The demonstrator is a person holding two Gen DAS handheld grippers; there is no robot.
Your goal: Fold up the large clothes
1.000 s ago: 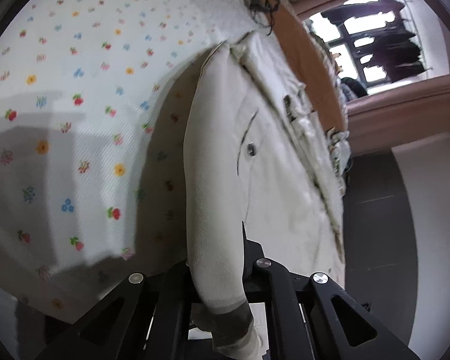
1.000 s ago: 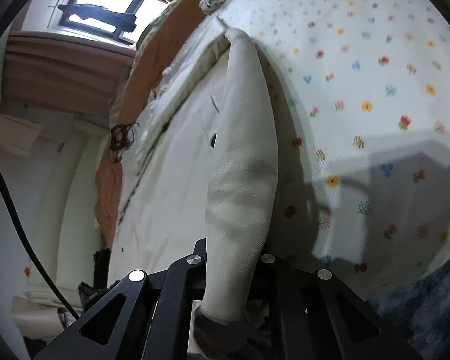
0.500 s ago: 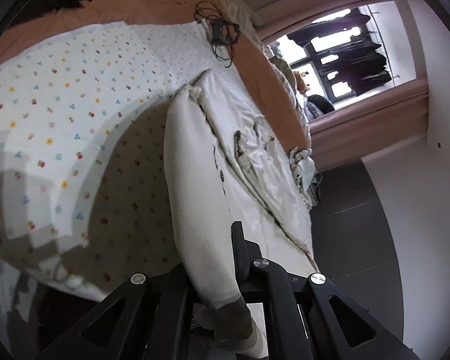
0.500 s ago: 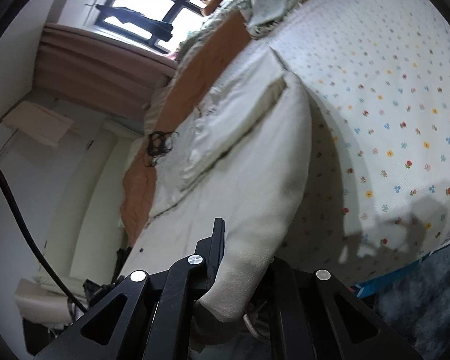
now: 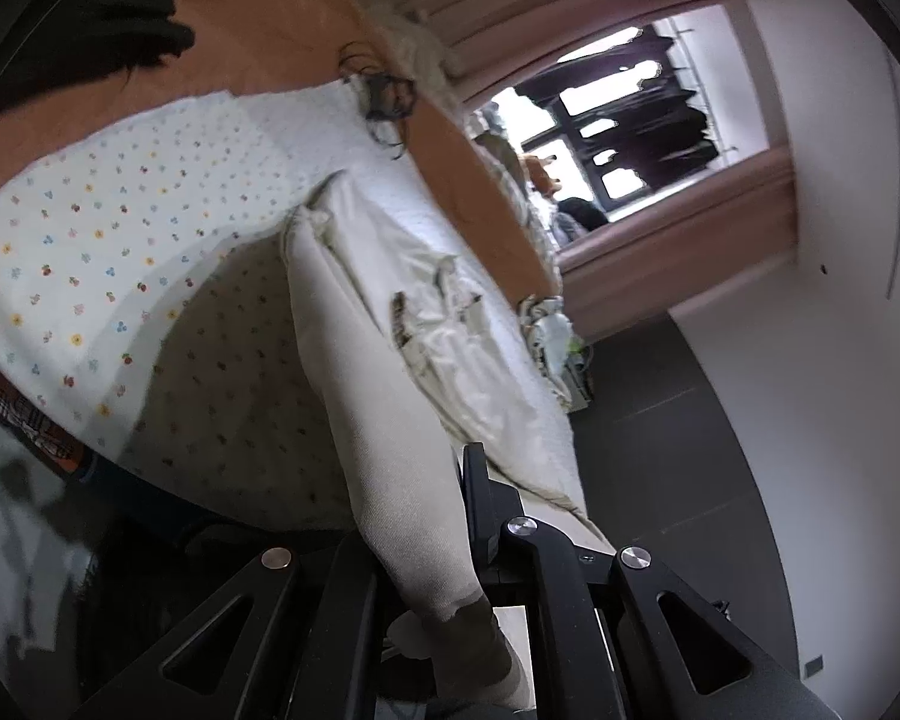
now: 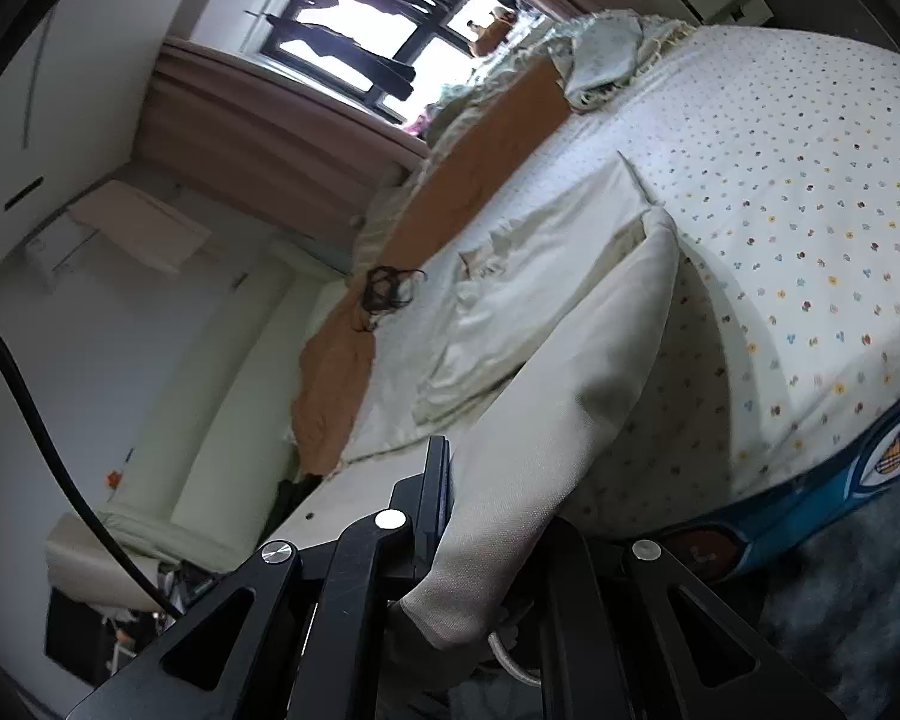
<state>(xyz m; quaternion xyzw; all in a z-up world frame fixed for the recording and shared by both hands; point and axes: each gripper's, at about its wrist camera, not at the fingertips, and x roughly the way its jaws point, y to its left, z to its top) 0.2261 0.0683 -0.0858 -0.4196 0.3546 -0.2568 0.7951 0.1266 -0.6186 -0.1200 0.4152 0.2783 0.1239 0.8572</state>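
Grip: our left gripper (image 5: 438, 546) and right gripper (image 6: 486, 516) each pinch a sleeve of the big cream cloth jacket (image 5: 390, 360) | Where: jacket on the flowery white bedsheet (image 6: 780, 180) | Progress: we think folding has just begun, body still flat

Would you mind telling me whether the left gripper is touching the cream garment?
Touching. The left wrist view shows the left gripper shut on the cream garment, whose sleeve passes between the fingers.
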